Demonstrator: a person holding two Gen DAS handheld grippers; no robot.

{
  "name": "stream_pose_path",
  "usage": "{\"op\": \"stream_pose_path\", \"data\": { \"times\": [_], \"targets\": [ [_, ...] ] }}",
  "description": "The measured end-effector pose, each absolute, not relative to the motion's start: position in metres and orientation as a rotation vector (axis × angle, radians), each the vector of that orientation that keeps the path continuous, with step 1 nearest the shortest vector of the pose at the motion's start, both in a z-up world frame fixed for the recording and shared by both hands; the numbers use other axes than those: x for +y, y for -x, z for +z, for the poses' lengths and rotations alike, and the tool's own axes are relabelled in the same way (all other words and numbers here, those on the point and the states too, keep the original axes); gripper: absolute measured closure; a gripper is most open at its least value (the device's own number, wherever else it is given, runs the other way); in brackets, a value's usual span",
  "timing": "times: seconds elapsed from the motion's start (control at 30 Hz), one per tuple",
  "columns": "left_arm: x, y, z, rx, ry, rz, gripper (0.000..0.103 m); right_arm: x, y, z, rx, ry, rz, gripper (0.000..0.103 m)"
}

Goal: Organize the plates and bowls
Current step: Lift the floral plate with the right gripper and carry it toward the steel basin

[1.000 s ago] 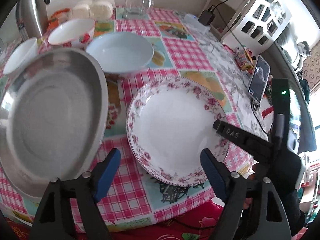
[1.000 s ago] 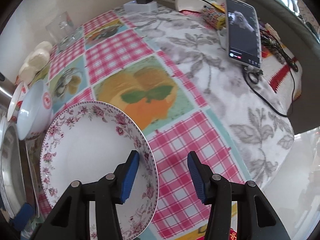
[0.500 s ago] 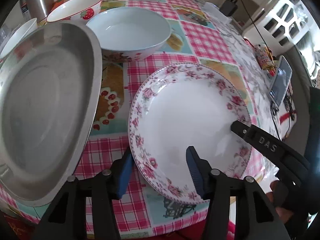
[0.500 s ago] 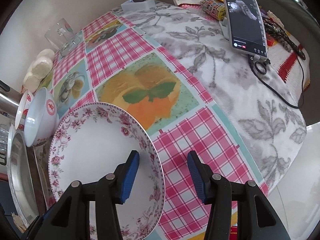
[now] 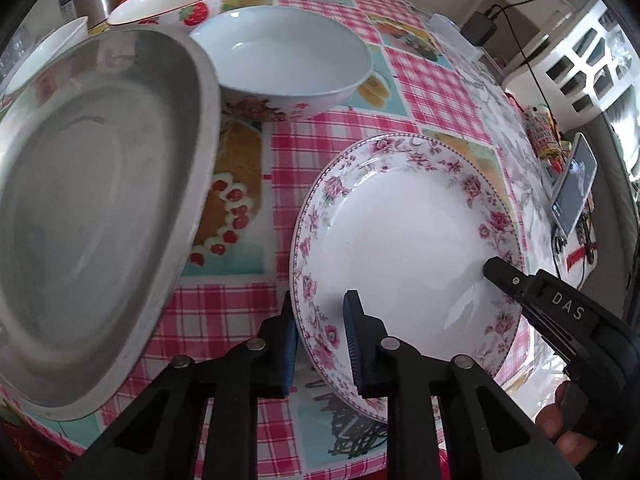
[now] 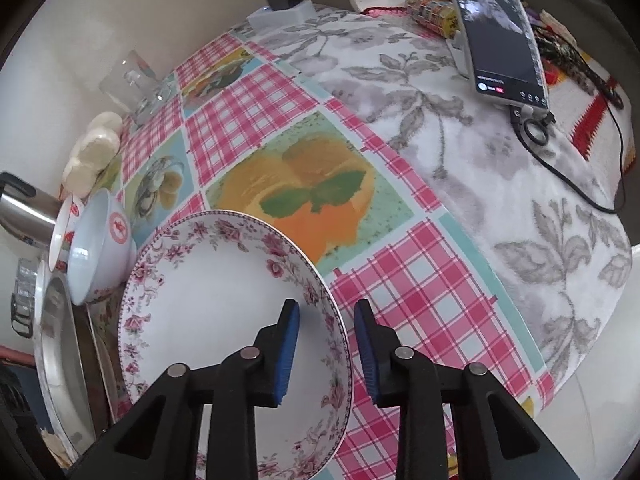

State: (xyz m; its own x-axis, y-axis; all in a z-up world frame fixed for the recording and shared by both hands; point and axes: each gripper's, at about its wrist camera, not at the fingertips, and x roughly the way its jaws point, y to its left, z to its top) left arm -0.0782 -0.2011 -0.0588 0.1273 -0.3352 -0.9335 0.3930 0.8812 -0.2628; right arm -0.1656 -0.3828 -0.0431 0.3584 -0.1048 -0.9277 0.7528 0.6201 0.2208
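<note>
A white plate with a pink floral rim [image 5: 400, 240] lies on the checked tablecloth. My left gripper [image 5: 318, 320] straddles its near-left rim. Its jaws are closing, and both blue pads touch the rim. My right gripper [image 6: 326, 320] straddles the opposite rim of the same plate [image 6: 208, 288]. Its jaws are closing too, but a gap still shows on each side of the rim. One black finger [image 5: 516, 284] of the right gripper shows over the plate's right edge in the left wrist view.
A steel oval pan [image 5: 100, 200] sits left of the plate, with a pale blue bowl [image 5: 280, 64], a strawberry bowl [image 5: 168, 4] and a small white bowl [image 5: 44, 56] behind. A glass [image 6: 132, 84], a kettle [image 6: 24, 208], and a propped phone [image 6: 500, 32] with cables stand further off.
My left gripper dropped onto the plate's near rim and its jaws narrowed from wide apart to closed around it. The right jaws narrowed around the opposite rim.
</note>
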Motion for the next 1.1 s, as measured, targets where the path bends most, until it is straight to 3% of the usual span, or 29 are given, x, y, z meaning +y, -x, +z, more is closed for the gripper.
{"op": "stream_pose_path", "data": {
  "times": [0.53,1.1],
  "targets": [
    [-0.201,0.070,-0.063,1.367,0.008,-0.604,0.087,-0.386,0.171,-0.041,1.047,-0.709,-0.621,0.075],
    [-0.185,0.061,-0.039,1.291,0.026,-0.644,0.087,-0.382,0.174,-0.021,0.941,-0.724,-0.527,0.082]
  ]
}}
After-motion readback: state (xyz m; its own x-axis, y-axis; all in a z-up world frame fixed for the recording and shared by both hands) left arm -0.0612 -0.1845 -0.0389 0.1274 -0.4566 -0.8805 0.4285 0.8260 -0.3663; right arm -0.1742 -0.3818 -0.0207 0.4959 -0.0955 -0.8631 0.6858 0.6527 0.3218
